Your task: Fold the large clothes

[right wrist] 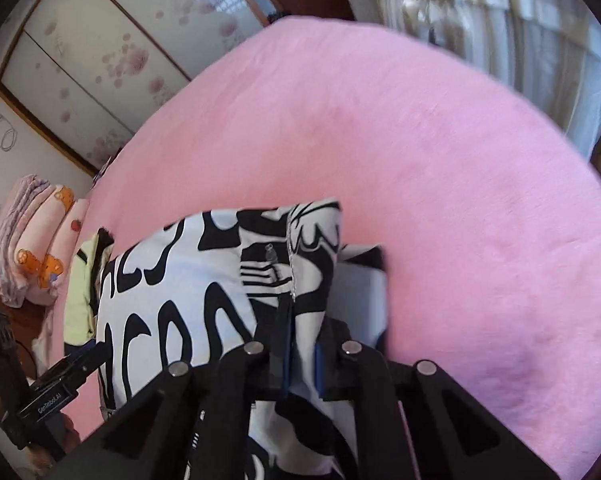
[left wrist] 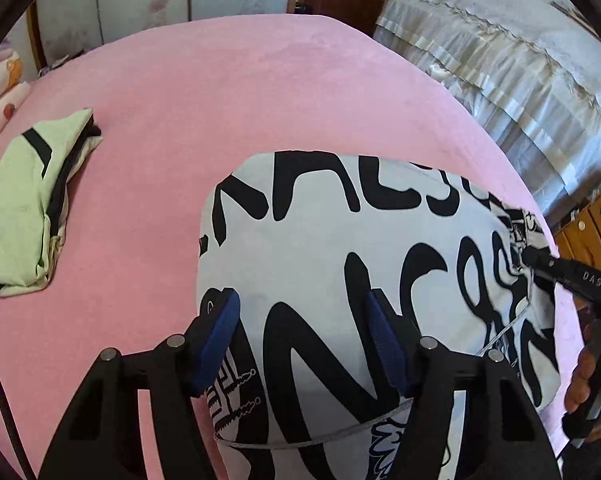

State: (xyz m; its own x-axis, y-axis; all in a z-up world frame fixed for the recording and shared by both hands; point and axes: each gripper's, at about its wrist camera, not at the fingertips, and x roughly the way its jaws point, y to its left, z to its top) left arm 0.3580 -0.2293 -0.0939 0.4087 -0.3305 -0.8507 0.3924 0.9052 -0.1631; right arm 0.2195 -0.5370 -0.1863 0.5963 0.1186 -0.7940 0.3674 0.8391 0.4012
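A white garment with big black lettering point(left wrist: 332, 240) lies partly folded on the pink bed point(left wrist: 220, 100). My left gripper point(left wrist: 302, 320) hangs over its near part, its blue pads wide apart on either side of the cloth and not pressing it. At the garment's right edge by the zipper, my right gripper point(left wrist: 534, 258) is shut on the cloth, with a person's hand point(left wrist: 588, 392) on its handle. In the right wrist view the garment point(right wrist: 172, 280) runs up between the closed fingers of my right gripper point(right wrist: 300, 344). The left gripper point(right wrist: 86, 356) shows at the left edge.
A folded pale green garment point(left wrist: 24, 208) with black trim lies at the bed's left side, also seen as the green garment point(right wrist: 80, 288). Folded pink bedding point(right wrist: 32, 248) is stacked beyond it. Cloth-covered furniture point(left wrist: 500, 60) and a wooden drawer unit point(left wrist: 596, 220) stand to the right.
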